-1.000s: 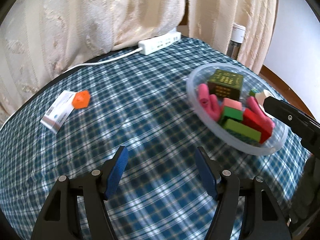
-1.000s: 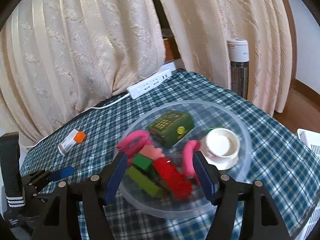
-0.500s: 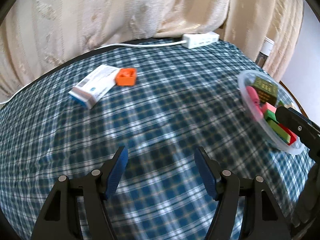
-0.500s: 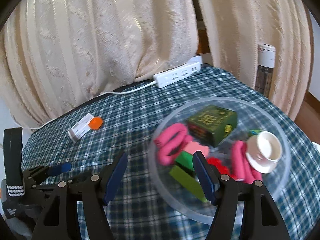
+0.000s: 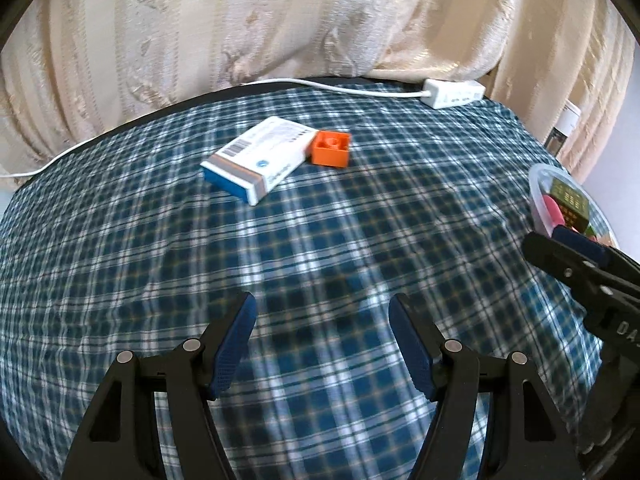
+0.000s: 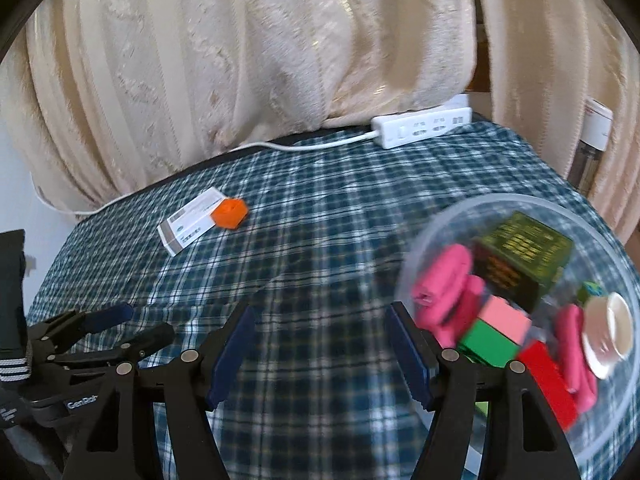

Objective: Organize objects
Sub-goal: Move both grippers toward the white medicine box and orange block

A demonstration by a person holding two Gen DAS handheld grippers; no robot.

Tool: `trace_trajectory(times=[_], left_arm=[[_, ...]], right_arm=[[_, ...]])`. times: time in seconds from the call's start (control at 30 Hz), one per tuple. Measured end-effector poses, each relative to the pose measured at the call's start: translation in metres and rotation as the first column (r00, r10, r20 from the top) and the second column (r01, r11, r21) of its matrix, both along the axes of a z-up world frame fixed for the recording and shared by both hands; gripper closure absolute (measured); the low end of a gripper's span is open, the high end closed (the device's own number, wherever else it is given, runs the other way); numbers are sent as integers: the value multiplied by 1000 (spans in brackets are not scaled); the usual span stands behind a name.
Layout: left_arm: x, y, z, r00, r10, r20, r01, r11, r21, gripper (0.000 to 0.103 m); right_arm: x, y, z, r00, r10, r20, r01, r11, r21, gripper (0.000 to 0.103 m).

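Objects for sorting sit in two groups on the checked blue tabletop (image 5: 320, 240). Toward the far side, a white and blue box (image 5: 258, 159) lies flat with an orange block (image 5: 331, 148) touching its far right corner — both show again, smaller, in the right wrist view, the box (image 6: 191, 225) and the block (image 6: 229, 213). Well apart from them, at the right, a clear plastic bowl (image 6: 624, 280) holds the rest: a dark green box (image 6: 520, 256), pink looped pieces (image 6: 444, 288), a pink block (image 6: 506, 319) on a green block (image 6: 490, 344), a red block (image 6: 550, 380) and a small white cup (image 6: 608, 330) tipped on its side. A white power strip (image 6: 422, 126) rests at the far edge against cream curtains (image 6: 280, 52). The left tool (image 5: 322, 340) hovers over bare cloth with its blue pads spread apart, nothing between them. The right tool (image 6: 320, 350) is likewise open and empty — its right finger overlaps the bowl's near rim in the picture, though contact cannot be told.
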State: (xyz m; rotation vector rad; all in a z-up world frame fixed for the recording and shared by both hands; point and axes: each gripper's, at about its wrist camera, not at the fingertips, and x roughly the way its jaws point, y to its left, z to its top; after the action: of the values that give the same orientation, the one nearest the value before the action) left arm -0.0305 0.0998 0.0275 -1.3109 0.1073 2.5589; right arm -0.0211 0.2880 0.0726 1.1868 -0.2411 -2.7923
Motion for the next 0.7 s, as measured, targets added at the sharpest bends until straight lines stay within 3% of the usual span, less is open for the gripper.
trace_trajectory(times=[0.27,0.7], left_arm=[[-5,-24,1,999,44,1,-44,999,13,33],[-18,-58,-3,992,121,27,-122,992,42,33]], right_arm=[[-35,-31,-11,998,49,31,-51,997,63,32],[-85,-70,-19,992,111,51,-115,991,72,32]])
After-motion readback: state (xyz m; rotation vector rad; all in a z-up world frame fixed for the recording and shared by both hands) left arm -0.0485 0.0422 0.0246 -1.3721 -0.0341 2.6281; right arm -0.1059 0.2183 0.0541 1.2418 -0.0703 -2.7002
